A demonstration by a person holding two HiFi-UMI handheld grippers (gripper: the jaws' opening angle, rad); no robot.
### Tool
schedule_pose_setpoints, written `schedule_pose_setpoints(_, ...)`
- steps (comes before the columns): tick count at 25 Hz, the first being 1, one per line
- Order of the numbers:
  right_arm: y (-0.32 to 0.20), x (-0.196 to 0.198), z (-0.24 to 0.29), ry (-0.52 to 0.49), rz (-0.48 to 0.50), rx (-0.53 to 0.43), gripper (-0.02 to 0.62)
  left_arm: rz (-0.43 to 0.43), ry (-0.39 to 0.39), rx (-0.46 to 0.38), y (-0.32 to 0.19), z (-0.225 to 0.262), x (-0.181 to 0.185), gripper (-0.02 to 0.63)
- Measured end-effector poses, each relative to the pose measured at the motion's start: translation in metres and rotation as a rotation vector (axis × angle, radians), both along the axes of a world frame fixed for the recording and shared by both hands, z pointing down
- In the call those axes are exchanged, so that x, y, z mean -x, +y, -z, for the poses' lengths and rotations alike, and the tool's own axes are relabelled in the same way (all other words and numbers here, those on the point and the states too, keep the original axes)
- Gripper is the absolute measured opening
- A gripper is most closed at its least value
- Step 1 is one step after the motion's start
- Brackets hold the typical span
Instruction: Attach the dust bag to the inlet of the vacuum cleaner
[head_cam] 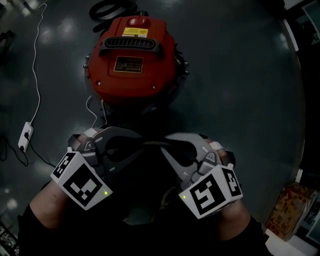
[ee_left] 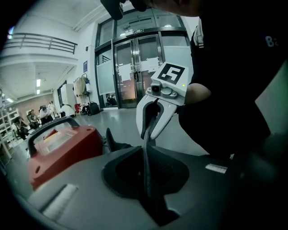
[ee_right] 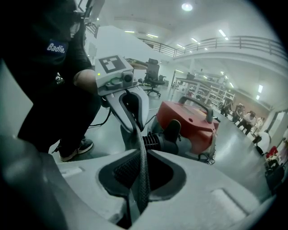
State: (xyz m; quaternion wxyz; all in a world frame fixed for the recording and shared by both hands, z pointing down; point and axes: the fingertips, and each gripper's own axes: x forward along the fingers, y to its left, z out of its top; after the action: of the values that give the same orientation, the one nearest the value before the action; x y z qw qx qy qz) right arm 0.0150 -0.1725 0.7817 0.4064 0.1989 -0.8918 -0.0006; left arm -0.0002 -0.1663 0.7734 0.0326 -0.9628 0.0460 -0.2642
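Note:
The red vacuum cleaner (head_cam: 134,62) stands on the dark floor ahead of me, its black handle on top. Below it my two grippers face each other and hold a thin dark edge of the dust bag (head_cam: 152,143) stretched between them. The left gripper (head_cam: 136,148) is shut on one end, the right gripper (head_cam: 169,142) on the other. In the left gripper view the dark band (ee_left: 147,152) runs from my jaws up to the right gripper (ee_left: 155,128). In the right gripper view the band (ee_right: 141,166) leads to the left gripper (ee_right: 130,119), with the vacuum (ee_right: 191,126) behind. The rest of the bag is lost in the dark.
A white cable runs to a power strip (head_cam: 25,136) on the floor at left. A black hose coil (head_cam: 112,7) lies behind the vacuum, and a ribbed black hose (ee_right: 153,141) lies beside it. A cardboard box (head_cam: 291,210) sits at lower right. My shoe (ee_right: 74,148) is close by.

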Motion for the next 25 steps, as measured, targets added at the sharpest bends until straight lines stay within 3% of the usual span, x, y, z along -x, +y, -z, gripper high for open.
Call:
schedule_pose_setpoints(11,-0.005,0.003,0.002,-0.005,-0.004,-0.011,0.046,-0.041,0.033,0.068,-0.01,0.002,0.01,0.034)
schedule_pose_setpoints(17,-0.004,-0.009,-0.003,-0.058,-0.076,0.08,0.046,-0.067,0.011,0.037,-0.02,0.003,-0.005,0.061)
schedule_pose_setpoints(25,-0.021,-0.003,0.001,0.01,-0.034,-0.039,0.057,-0.036,0.054,0.078,-0.023,0.004,0.004,0.031)
